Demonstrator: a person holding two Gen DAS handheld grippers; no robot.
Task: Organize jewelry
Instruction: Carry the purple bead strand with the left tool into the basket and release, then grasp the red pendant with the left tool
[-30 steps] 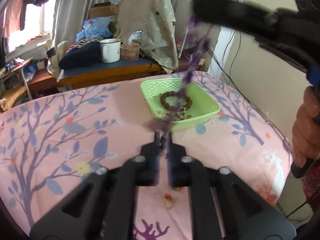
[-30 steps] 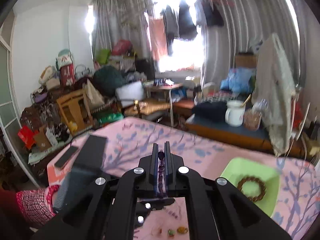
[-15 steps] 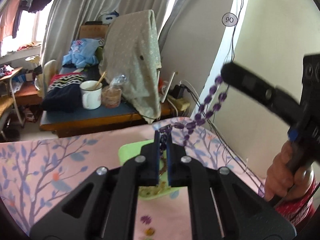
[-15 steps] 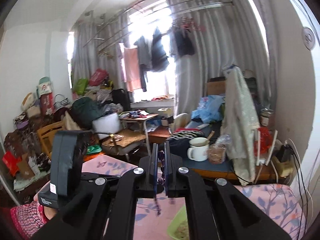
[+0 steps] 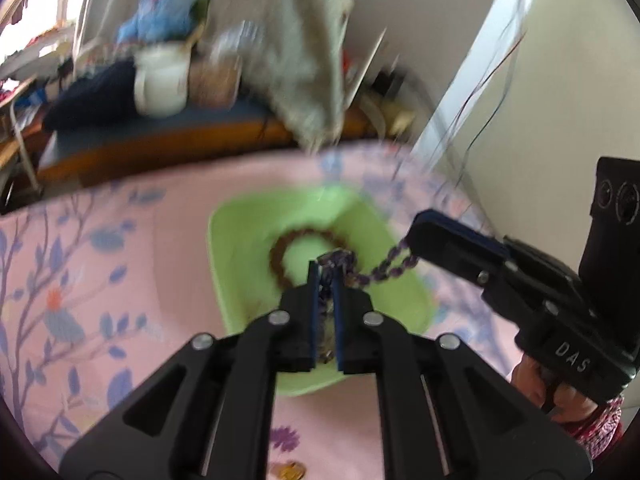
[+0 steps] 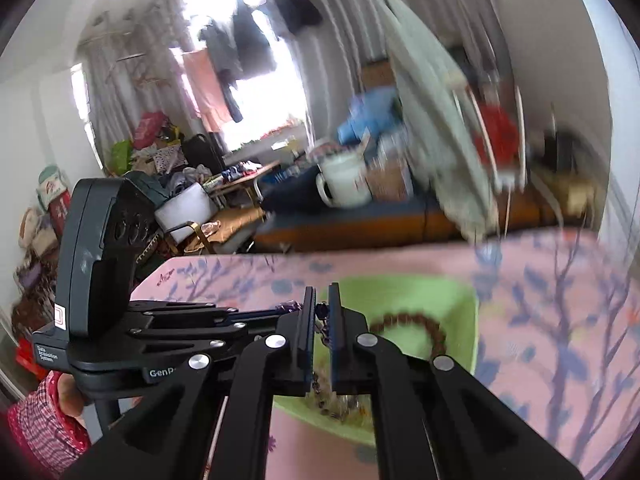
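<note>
Pink cloth blurred, purple beads (image 5: 384,270) btwn claws, tray (image 5: 244,248) part-hidden

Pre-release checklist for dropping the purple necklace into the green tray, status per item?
1. Purple bead necklace spans both grippers: ok.
2. Left gripper over the green tray: ok. Its jaws are opening, beads between them.
3. Right gripper shut on the necklace, over the tray: ok.
4. Whole strand above the tray, none hanging past its rim: cannot tell, motion blur.
5. Landing spot free: not ok, the brown bead bracelet and small pieces already lie there.
6. Tray flat on the pink cloth: ok.
</note>
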